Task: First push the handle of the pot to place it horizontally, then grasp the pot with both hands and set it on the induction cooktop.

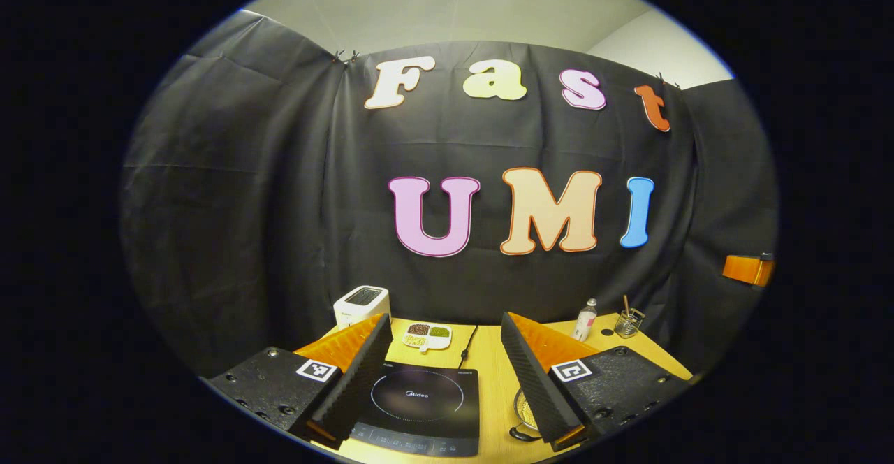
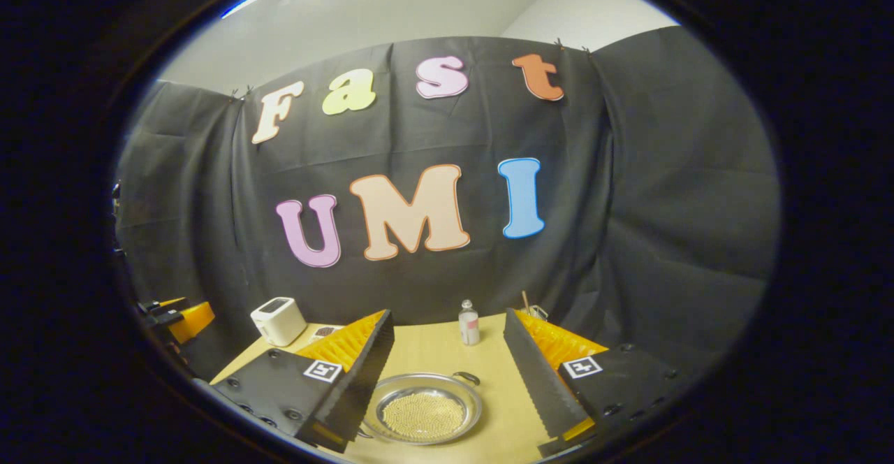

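A shallow steel pot (image 2: 422,408) sits on the wooden table (image 2: 433,349), low between my right gripper's (image 2: 449,317) fingers. One dark loop handle (image 2: 466,377) shows at its far right rim. The right gripper is open, above and short of the pot. In the left gripper view, the black induction cooktop (image 1: 419,401) lies between the fingers of my left gripper (image 1: 445,323), which is open and holds nothing. The pot (image 1: 525,408) is to the cooktop's right, mostly hidden behind a finger, with a dark handle (image 1: 520,435) near the front. Each gripper appears at the other view's edge (image 1: 747,270) (image 2: 174,317).
At the table's back stand a white toaster (image 1: 362,303), a white sectioned dish (image 1: 427,336) of grains, a small bottle (image 1: 585,319) and a glass with sticks (image 1: 628,323). The cooktop's cable (image 1: 466,349) runs toward the back. Black cloth walls surround the table.
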The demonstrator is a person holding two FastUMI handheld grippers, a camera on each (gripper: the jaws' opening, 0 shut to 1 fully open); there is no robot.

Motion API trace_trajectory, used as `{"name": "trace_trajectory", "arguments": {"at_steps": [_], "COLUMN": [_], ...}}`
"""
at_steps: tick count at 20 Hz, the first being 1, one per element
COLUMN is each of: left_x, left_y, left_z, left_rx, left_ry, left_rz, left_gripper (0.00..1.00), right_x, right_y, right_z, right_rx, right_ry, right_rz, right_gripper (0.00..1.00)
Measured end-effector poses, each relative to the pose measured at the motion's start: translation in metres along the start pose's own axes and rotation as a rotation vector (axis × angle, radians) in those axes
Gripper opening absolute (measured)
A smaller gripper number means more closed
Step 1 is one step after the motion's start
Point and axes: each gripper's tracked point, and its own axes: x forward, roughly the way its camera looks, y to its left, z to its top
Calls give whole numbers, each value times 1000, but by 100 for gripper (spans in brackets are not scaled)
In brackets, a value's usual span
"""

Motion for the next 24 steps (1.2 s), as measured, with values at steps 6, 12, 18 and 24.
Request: {"name": "trace_trajectory", "arguments": {"at_steps": [6,12,18,24], "left_x": [-5,-11,-12,-13], "left_y": [1,8,15,19], "left_z": [3,-5,-11,-14], "left_rx": [2,10,1,2], "left_ry": [-16,0,15,21], "left_rz": [3,11,21,22], "left_gripper": [92,92,96,96], "right_x": [-2,-5,-7,-8], "right_y": [7,16,26,34], "right_z": [-7,-8,-7,-18], "right_rx": [17,29,-9,-32], "right_ry": [26,28,17,25], "right_rz": [27,54,63,56], "right_gripper": [92,72,31,4]}}
